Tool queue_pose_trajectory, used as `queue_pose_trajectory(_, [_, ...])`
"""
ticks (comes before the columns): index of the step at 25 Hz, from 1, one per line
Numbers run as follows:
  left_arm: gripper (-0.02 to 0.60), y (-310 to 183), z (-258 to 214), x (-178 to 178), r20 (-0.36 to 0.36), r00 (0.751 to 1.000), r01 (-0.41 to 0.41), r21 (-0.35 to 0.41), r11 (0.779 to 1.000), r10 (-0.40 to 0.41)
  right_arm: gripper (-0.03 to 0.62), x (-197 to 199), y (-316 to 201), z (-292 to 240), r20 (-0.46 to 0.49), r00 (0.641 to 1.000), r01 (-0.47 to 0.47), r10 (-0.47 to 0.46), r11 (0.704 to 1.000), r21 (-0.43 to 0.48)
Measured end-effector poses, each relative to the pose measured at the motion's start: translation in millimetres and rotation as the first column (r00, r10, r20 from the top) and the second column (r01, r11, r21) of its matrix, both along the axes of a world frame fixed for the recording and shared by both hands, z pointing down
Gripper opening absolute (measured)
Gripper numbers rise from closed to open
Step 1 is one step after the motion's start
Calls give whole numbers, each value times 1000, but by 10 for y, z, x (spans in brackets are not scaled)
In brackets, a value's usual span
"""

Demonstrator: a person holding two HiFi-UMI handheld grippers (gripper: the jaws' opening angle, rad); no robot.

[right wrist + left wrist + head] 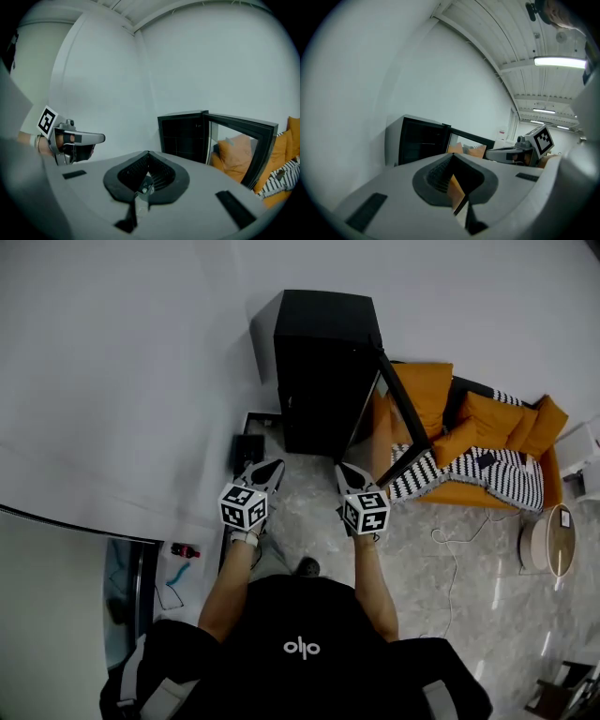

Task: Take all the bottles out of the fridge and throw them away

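Head view has the black fridge [323,371] on the pale marble floor [469,559] against the white wall [141,381], its door [398,413] swung open towards an orange sofa [487,442]. No bottle shows in its dark inside. The left gripper [270,471] and right gripper [349,474] hover short of it, jaws together, empty. I'd part one pair before reaching in, clear of the door.

Shirt logo [302,647]: small white mark on the back of the person's black top, reading roughly "ollo".
Left marker cube [243,506]: black-and-white square code patterns, not legible as text.
Right marker cube [366,512]: the same kind of patterns.
Wall sign [501,132]: too small to read.
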State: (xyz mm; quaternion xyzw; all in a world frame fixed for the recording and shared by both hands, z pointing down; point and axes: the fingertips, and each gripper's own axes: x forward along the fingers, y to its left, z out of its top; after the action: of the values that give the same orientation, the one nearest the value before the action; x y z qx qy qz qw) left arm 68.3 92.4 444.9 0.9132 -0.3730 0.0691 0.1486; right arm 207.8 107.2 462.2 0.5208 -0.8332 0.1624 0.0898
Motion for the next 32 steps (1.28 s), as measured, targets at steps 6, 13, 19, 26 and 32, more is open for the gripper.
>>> queue_pose_trajectory(6, [5,81,-101,126,10,1000,-4,29,1000,4,9,110,164,-14,3,1000,-2,2,1000,5])
queue_pose_trajectory(13, [5,110,-185,128,15,1000,3,66,998,-4,9,216,212,-31,-4,1000,-16,16,1000,20])
queue_pose_trajectory(19, [5,85,-253,89,27,1000,4,91,996,-7,9,182,235,-66,-18,1000,-4,4,1000,17])
queue_pose_trajectory(26, [5,83,-269,80,51,999,-2,106,994,-3,9,125,215,-96,-19,1000,9,-8,1000,27])
queue_pose_trajectory(32, [5,48,-251,72,60,998,4,109,994,-10,9,108,162,-139,-28,999,21,-20,999,31])
